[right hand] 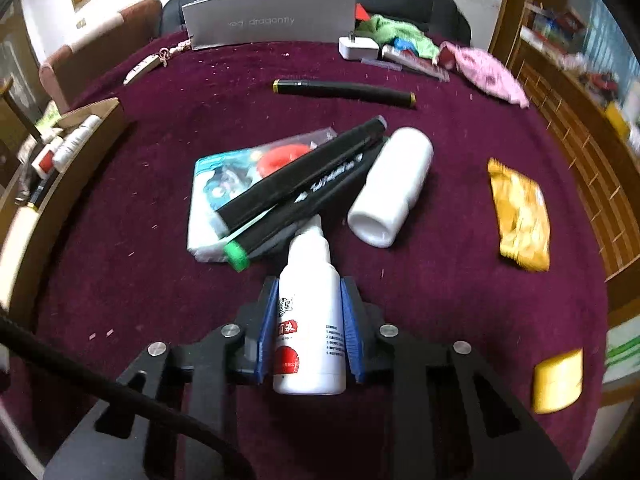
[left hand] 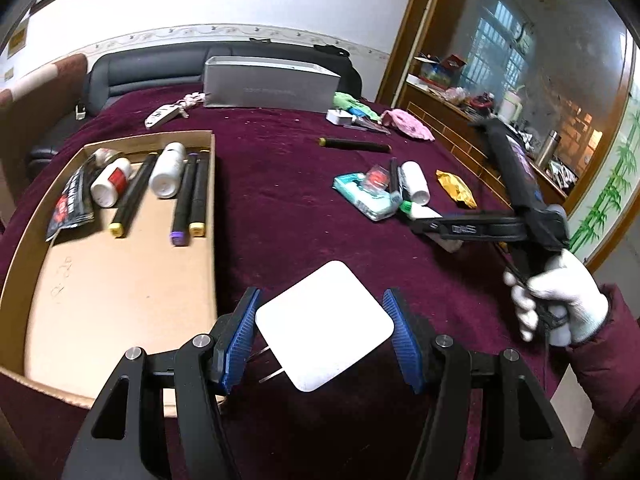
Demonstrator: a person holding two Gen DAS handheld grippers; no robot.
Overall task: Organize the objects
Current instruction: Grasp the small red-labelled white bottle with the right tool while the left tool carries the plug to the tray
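My left gripper (left hand: 322, 336) is shut on a white square charger plug (left hand: 324, 326), held above the maroon cloth just right of the cardboard tray (left hand: 120, 304). The tray holds several black markers (left hand: 132, 194), white bottles (left hand: 168, 170) and a dark packet (left hand: 72, 204). My right gripper (right hand: 310, 332) is shut on a white glue bottle (right hand: 310, 332) with a red label, nozzle pointing at a pile: two black markers (right hand: 296, 178), a tissue pack (right hand: 212, 200) and a white bottle (right hand: 394, 186). The right gripper also shows in the left wrist view (left hand: 452, 228).
A lone black marker (right hand: 344, 92), a yellow snack packet (right hand: 520, 216) and a yellow block (right hand: 558, 380) lie on the maroon cloth (right hand: 120, 280). At the back stand a grey box (right hand: 272, 20), a white adapter (right hand: 358, 48), green and pink cloths. A wooden cabinet is on the right.
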